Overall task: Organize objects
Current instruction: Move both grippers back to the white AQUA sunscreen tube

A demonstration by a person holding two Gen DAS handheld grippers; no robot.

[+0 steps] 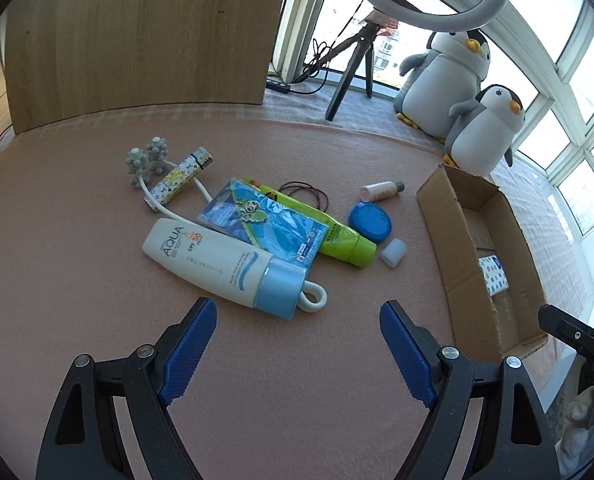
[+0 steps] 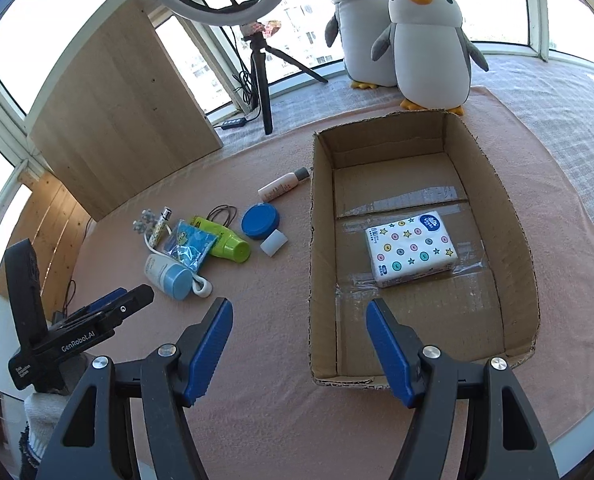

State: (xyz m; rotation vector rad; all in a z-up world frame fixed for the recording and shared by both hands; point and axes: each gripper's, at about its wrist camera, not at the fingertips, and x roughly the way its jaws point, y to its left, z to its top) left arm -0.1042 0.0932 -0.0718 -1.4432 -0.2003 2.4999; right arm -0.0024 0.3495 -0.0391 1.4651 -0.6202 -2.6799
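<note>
Left gripper (image 1: 297, 322) fingers apart, empty, sunscreen tube (image 1: 221, 264) lying just ahead of its tips, left of the cardboard box (image 2: 321, 240). Right gripper (image 2: 299, 322) fingers apart, empty, at the box's near-left corner; tissue pack (image 2: 411, 252) lies inside the box.

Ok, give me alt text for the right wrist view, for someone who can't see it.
The open right gripper hovers empty over the near edge of a cardboard box holding only a tissue pack. Left of the box, toiletries lie loose on the pink mat, including a blue jar and a green tube.
</note>
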